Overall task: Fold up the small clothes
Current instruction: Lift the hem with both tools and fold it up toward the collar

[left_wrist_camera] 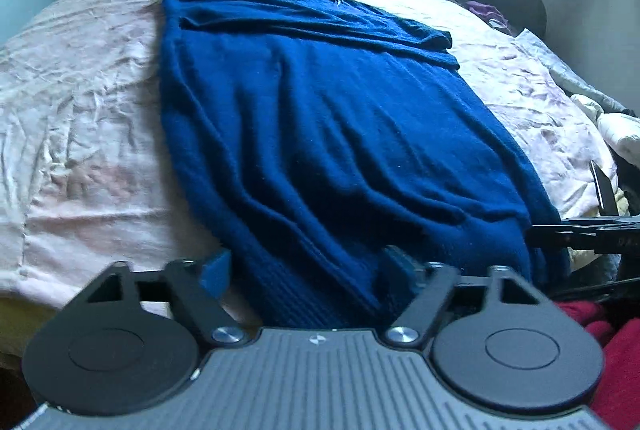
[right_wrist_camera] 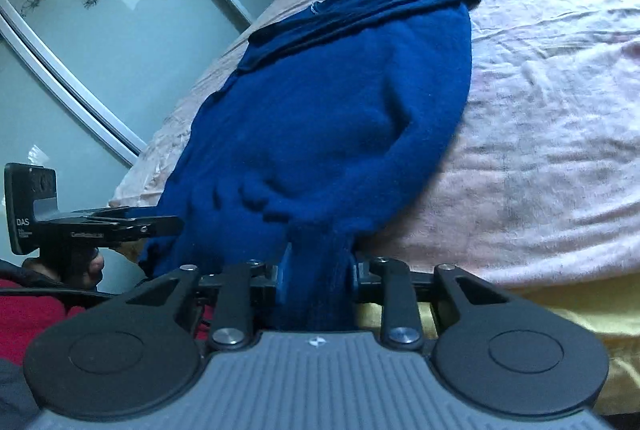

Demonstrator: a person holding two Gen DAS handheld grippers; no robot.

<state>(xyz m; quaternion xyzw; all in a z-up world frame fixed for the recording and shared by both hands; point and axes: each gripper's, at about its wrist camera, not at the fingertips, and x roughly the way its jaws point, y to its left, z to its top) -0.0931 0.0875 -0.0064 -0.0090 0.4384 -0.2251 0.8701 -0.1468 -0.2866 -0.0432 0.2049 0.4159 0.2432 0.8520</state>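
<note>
A dark blue knitted sweater [left_wrist_camera: 320, 118] lies spread on a pink bedsheet [left_wrist_camera: 80, 110], its collar at the far end and its hem toward me. My left gripper [left_wrist_camera: 308, 270] is open, its blue pads on either side of the hem at the near edge of the bed. My right gripper [right_wrist_camera: 316, 278] is shut on a bunched part of the sweater's hem [right_wrist_camera: 316, 262]. The sweater [right_wrist_camera: 340, 90] fills the middle of the right wrist view. The left gripper [right_wrist_camera: 132, 226] shows there at the left, and the right gripper's side [left_wrist_camera: 580, 230] shows at the right of the left wrist view.
The pink sheet [right_wrist_camera: 540, 110] covers the bed. Loose white and purple clothes [left_wrist_camera: 612, 126] lie at the bed's right side. A red garment [left_wrist_camera: 612, 342] is below the bed edge. A glass sliding door [right_wrist_camera: 80, 30] stands left of the bed.
</note>
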